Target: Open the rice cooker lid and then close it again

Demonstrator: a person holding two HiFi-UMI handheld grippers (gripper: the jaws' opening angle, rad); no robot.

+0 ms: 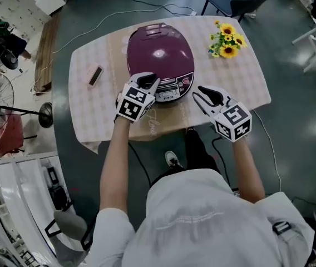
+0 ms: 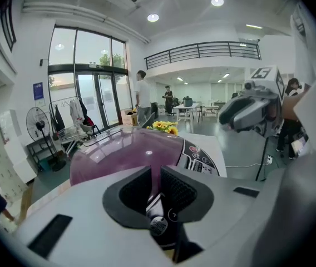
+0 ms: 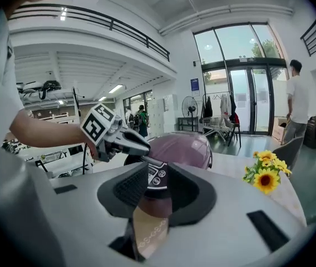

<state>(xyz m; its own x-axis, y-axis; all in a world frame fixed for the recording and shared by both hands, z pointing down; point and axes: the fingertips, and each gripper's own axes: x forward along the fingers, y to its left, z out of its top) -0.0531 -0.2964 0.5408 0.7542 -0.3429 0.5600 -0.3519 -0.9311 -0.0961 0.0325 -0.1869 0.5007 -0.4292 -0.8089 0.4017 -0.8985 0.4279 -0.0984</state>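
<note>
Bright ceiling lights (image 2: 153,17), window (image 2: 88,65) daylight; fisheye-warped, dark corners.

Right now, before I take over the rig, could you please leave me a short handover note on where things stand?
Left gripper: jaws nearly together, empty, tips at the rice cooker front edge.
Right gripper: jaws apart, empty, above the table, right of the cooker.
Lid: down.
Done: unclear whether it was opened already.
Left to do: if not, open the lid, then close it.
</note>
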